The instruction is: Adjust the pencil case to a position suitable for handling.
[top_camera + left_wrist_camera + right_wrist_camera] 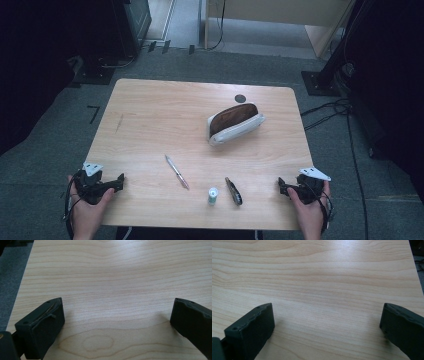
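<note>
My left gripper (pixel 118 182) rests at the table's front left corner, held in a hand, jaws wide open over bare wood (pixel 117 312). At the front right corner my right gripper (pixel 283 186) is likewise open with nothing between its jaws (pixel 327 317). On the light wooden table (pixel 150 115) lies an open white pencil case (pixel 235 122) with a brown inside, right of centre. A pen (pixel 177 172) lies slanted near the front middle. To its right stand a small white-and-green tube (pixel 213 195) and a dark, short object (pixel 233 191).
A small dark round spot (pixel 240 98) sits on the table behind the pencil case. Grey carpet surrounds the table, with cables (pixel 330 111) on the floor at the right and black stands (pixel 100 70) at the back left.
</note>
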### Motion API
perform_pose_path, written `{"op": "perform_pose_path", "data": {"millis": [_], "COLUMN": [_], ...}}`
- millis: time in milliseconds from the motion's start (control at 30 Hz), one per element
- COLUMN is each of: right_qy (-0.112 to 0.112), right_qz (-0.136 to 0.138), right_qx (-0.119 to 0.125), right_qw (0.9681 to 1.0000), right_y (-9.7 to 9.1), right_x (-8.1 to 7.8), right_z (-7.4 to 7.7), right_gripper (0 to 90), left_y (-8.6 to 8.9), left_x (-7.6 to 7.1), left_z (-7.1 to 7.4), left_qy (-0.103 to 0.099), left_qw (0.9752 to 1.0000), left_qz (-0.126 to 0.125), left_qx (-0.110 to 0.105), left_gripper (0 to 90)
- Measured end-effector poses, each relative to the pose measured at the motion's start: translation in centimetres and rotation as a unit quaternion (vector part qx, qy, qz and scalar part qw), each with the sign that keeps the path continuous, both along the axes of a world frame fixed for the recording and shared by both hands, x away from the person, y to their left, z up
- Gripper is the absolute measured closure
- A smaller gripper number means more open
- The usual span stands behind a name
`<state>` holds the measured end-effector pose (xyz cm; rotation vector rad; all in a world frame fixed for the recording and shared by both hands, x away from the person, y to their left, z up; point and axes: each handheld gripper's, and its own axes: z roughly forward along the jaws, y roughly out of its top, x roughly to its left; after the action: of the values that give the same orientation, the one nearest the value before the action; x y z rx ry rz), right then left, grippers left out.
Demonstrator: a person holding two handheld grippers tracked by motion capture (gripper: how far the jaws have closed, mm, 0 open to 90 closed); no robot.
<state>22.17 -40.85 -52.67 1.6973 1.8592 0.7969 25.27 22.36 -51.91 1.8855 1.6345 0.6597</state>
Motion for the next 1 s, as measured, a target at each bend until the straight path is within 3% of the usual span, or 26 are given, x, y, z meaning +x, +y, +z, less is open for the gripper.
{"op": "perform_pose_path", "data": {"millis": [133,233,300,500,567,733,767,867,1000], "right_qy": [-0.003,-0.009,-0.008,-0.029,-0.045,-0.055,-0.057,-0.061,-0.071], "right_qz": [-0.006,-0.014,-0.011,-0.009,-0.005,-0.003,0.0,-0.003,-0.002], "right_qx": [0.004,0.002,0.013,0.007,0.016,0.025,0.024,0.017,0.034], "right_qw": [1.0,0.9999,0.9998,0.9995,0.9988,0.9981,0.9981,0.998,0.9969], "right_y": [0.1,0.1,0.1,1.3,2.2,3.3,4.2,5.0,7.0], "right_x": [-0.1,-0.4,-0.4,-0.4,-0.4,0.1,0.7,1.3,3.0], "right_z": [0.0,0.1,0.4,2.0,3.6,5.3,6.3,7.1,9.1], "right_gripper": [0.6,6.0,5.6,5.2,5.0,4.5,4.1,3.3,2.7], "left_y": [0.0,0.0,0.0,0.0,0.0,0.0,0.0,0.0,0.0], "left_x": [0.0,0.0,0.0,0.0,0.0,0.0,0.0,0.0,0.0], "left_z": [0.0,0.0,0.0,0.0,0.0,0.0,0.0,0.0,0.0], "left_qy": [0.0,0.0,0.0,0.0,0.0,0.002,0.001,0.001,0.001], "left_qw": [1.0,1.0,1.0,1.0,1.0,1.0,1.0,1.0,1.0], "left_qz": [0.0,0.0,0.0,0.0,0.0,-0.004,-0.005,-0.004,-0.005], "left_qx": [0.0,0.0,0.0,0.0,0.0,0.002,0.002,0.002,0.001], "left_gripper": [0.0,0.0,0.0,0.0,0.0,0.0,0.0,0.0,0.0]}}
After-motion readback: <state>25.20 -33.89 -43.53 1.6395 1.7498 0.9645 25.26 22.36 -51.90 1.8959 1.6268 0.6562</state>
